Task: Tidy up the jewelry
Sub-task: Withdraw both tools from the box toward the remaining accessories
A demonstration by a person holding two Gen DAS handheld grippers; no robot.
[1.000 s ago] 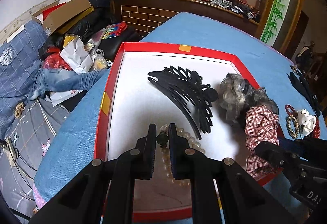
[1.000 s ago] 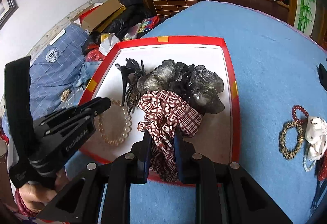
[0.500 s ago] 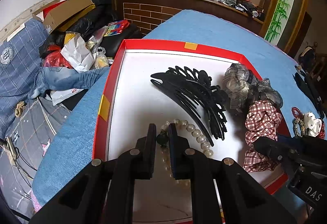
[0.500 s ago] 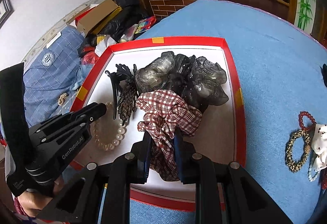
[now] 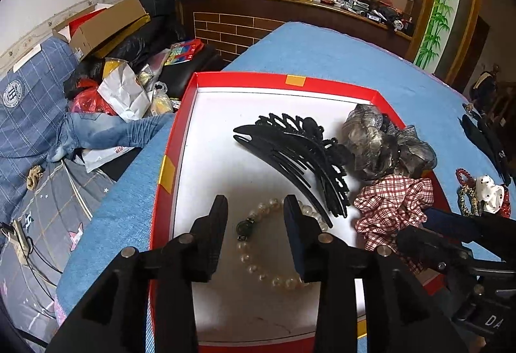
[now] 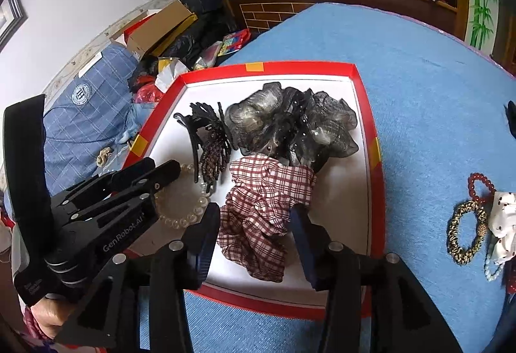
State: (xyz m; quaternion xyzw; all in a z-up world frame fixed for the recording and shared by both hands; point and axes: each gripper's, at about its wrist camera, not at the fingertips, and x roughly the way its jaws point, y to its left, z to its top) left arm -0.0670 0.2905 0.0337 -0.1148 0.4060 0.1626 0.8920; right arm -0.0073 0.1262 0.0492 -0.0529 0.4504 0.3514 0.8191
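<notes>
A red box [image 5: 167,140] with a white floor lies on the blue cloth. My left gripper [image 5: 254,204] hangs over its near left part, jaws opening. The pearl bracelet [image 5: 248,256] with a dark green bead lies on the floor between them, and the pads stand off it. My right gripper [image 6: 255,211] is opening too, astride the red plaid scrunchie [image 6: 264,191], which rests loose in the box [image 6: 367,75]. A black hair comb [image 5: 296,153] and a grey gauze scrunchie [image 5: 377,140] lie behind. The left gripper [image 6: 163,167] also shows in the right wrist view.
On the blue cloth right of the box lie a red bead bracelet [image 6: 480,182], a leopard-print bracelet [image 6: 464,233] and a white dotted scrunchie [image 6: 503,217]. Past the table's left edge are piled clothes and a cardboard box [image 5: 103,27].
Both pairs of jaws have parted. The left let go of the bracelet's green bead, which now lies on the box floor. The right let go of the plaid scrunchie.
</notes>
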